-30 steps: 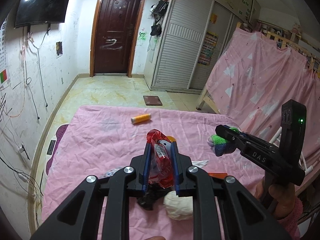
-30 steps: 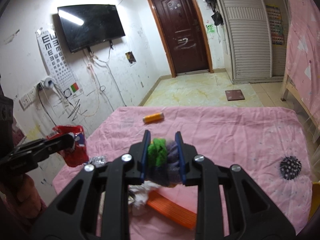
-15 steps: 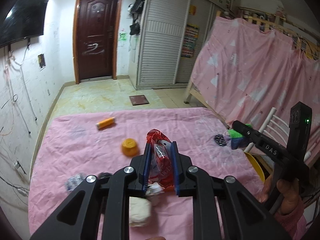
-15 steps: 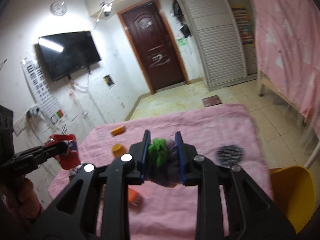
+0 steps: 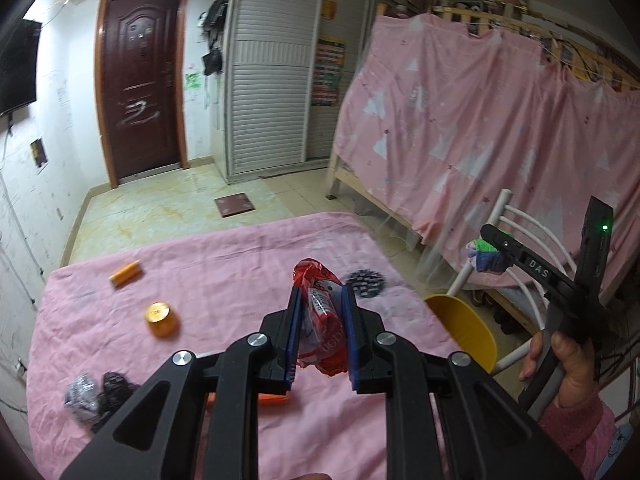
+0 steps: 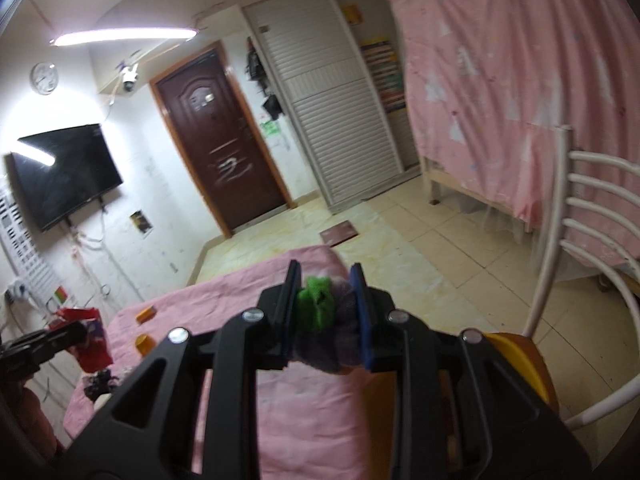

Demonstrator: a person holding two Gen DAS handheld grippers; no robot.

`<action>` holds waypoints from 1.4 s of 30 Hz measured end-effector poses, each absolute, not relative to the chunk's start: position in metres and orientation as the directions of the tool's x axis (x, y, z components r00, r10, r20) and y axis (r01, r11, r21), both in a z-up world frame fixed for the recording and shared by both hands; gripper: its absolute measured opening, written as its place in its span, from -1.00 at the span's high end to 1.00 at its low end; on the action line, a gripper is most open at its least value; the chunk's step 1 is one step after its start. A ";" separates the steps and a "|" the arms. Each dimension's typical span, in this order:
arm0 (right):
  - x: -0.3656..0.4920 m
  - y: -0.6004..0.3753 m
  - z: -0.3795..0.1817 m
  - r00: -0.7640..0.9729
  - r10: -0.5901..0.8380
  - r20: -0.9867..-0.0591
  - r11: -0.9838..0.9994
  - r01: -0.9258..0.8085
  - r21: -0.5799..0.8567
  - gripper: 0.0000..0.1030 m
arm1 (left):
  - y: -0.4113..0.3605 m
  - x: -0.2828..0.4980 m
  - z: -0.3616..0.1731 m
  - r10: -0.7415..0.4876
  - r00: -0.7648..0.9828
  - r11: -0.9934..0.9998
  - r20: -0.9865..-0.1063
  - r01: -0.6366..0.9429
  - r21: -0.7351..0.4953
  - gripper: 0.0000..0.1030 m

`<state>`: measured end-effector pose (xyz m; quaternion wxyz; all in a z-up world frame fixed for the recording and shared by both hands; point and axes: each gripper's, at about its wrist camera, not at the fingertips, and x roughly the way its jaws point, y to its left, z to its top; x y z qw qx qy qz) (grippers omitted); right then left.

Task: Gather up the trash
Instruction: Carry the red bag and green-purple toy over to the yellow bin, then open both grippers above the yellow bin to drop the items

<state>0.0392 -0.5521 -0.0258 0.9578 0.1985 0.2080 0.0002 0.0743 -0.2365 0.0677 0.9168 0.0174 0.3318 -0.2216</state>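
My left gripper (image 5: 319,312) is shut on a red snack wrapper (image 5: 320,320) and holds it above the pink-covered table (image 5: 240,264). My right gripper (image 6: 326,306) is shut on a green and purple cloth wad (image 6: 326,320); in the left wrist view it (image 5: 490,254) hangs past the table's right edge, above a yellow bin (image 5: 464,328). The bin's rim (image 6: 524,364) shows low right in the right wrist view. An orange tube (image 5: 127,273), an orange cap (image 5: 160,318), a black crumpled wrapper (image 5: 100,396) and an orange flat piece (image 5: 272,400) lie on the table.
A white metal chair (image 6: 580,216) stands right of the bin. A pink curtained bunk bed (image 5: 480,128) fills the right side. A black spiky mark or object (image 5: 366,282) lies near the table's right edge. The door (image 5: 140,80) and wardrobe are far back.
Both grippers swung right with their loads. The right gripper moved off the table toward the yellow bin and chair. The left gripper now faces the table's right part.
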 end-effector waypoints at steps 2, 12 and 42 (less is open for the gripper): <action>0.037 -0.564 -0.029 0.911 0.058 -0.408 0.919 0.111 0.379 0.54 | -0.250 0.075 0.068 -0.407 0.672 0.893 -0.618 0.434 -0.117 0.77; 0.030 -0.598 -0.042 0.897 -0.011 -0.443 0.904 0.198 0.379 -0.23 | -0.309 0.079 0.065 -0.471 0.614 0.846 -0.633 0.518 -0.126 0.77; -0.007 -0.646 -0.029 0.948 -0.064 -0.313 0.826 0.226 0.516 -0.43 | -0.408 0.099 0.038 -0.557 0.478 0.789 -0.679 0.560 -0.253 -0.02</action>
